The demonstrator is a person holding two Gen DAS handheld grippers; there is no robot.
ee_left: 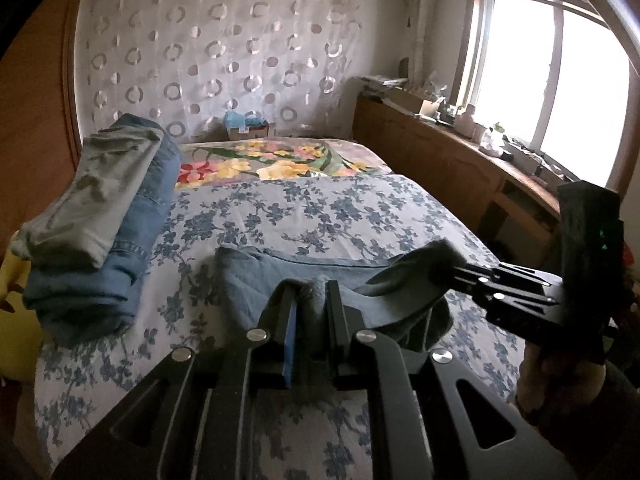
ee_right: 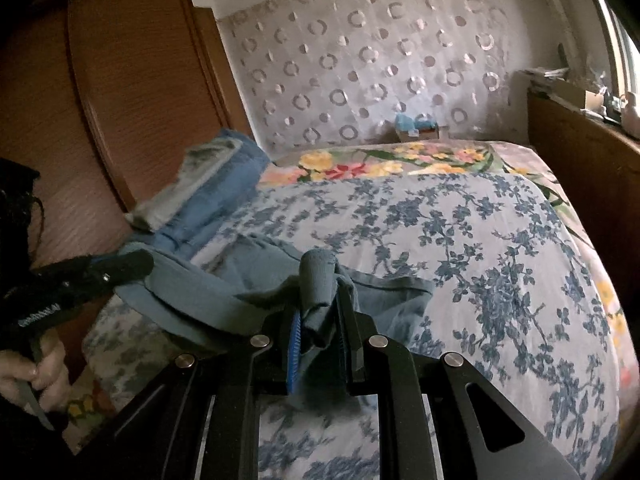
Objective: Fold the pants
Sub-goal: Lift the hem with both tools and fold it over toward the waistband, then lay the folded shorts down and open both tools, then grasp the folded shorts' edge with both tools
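The bed [ee_left: 320, 216] carries a stack of folded garments [ee_left: 100, 220] at its left edge. The grey-blue pants [ee_left: 280, 276] lie across its near end, part lifted. Left tongs [ee_left: 310, 300] and right tongs [ee_right: 320, 300] are each clamped on a bunched edge. A fold is judged in progress; next, both edges are to be carried over and laid level.
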